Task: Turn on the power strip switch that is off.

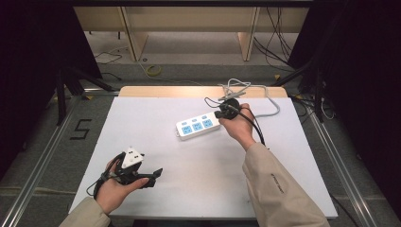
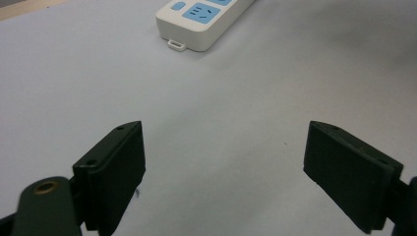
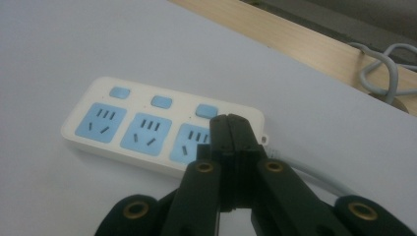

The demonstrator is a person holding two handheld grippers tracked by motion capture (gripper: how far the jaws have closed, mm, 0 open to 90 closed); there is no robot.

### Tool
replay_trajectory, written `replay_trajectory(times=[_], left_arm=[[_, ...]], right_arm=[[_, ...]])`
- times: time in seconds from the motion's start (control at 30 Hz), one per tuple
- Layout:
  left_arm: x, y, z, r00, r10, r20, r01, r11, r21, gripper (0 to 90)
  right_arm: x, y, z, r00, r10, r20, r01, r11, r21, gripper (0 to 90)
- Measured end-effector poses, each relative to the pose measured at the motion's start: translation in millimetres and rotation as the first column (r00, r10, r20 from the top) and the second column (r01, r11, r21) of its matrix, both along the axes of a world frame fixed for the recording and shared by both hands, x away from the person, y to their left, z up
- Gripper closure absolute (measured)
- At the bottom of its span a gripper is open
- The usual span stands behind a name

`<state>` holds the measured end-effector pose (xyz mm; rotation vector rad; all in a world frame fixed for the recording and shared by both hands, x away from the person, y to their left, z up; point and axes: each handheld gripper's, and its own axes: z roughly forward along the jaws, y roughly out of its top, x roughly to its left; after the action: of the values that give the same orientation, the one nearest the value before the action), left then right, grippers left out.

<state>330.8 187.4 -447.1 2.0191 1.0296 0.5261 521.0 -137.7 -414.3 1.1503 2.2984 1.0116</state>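
So there's a white power strip [image 1: 198, 126] with three blue sockets lying a bit right of center on the white table [image 1: 156, 189], its grey cord [image 1: 270, 109] running off toward the far right edge. The right gripper [image 1: 218, 114] sits right at the cord end of the strip with its jaws pressed together and nothing between them, tips over the last socket by its blue switch [image 3: 206, 110]. The left gripper [image 1: 156, 174] hangs out near the front left with jaws wide apart, well away from the strip.

One power strip [image 1: 198, 126], two grippers [image 1: 150, 178] [image 1: 220, 113]
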Motion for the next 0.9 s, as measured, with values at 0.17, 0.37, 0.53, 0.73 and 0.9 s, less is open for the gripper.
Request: replay_trajectory(times=[0.17,0.37,0.53,0.73,0.9], left_arm=[[0.1,0.0,0.0,1.0,0.0,-0.002,0.0,1.0,0.001,15.4],[0.2,-0.1,-0.1,1.0,0.0,-0.003,0.0,1.0,0.001,15.4],[0.1,0.1,0.0,1.0,0.0,-0.002,0.0,1.0,0.0,15.4],[0.1,-0.2,0.0,1.0,0.002,-0.001,-0.002,1.0,-0.004,15.4],[0.0,-0.2,0.1,1.0,0.002,-0.001,-0.002,1.0,-0.005,15.4]], right_arm=[[2.0,2.5,-1.3,1.0,0.001,-0.005,-0.001,1.0,0.0,90.0],[4.9,5.2,-2.7,1.0,0.001,-0.008,-0.001,1.0,0.0,90.0],[7.5,8.2,-4.6,0.9999,-0.002,-0.013,0.002,1.0,-0.002,90.0],[11.0,9.0,-8.1,0.9998,-0.004,-0.018,0.004,1.0,-0.008,90.0],[12.9,10.7,-11.0,0.9997,-0.008,-0.025,0.008,1.0,-0.009,90.0]])
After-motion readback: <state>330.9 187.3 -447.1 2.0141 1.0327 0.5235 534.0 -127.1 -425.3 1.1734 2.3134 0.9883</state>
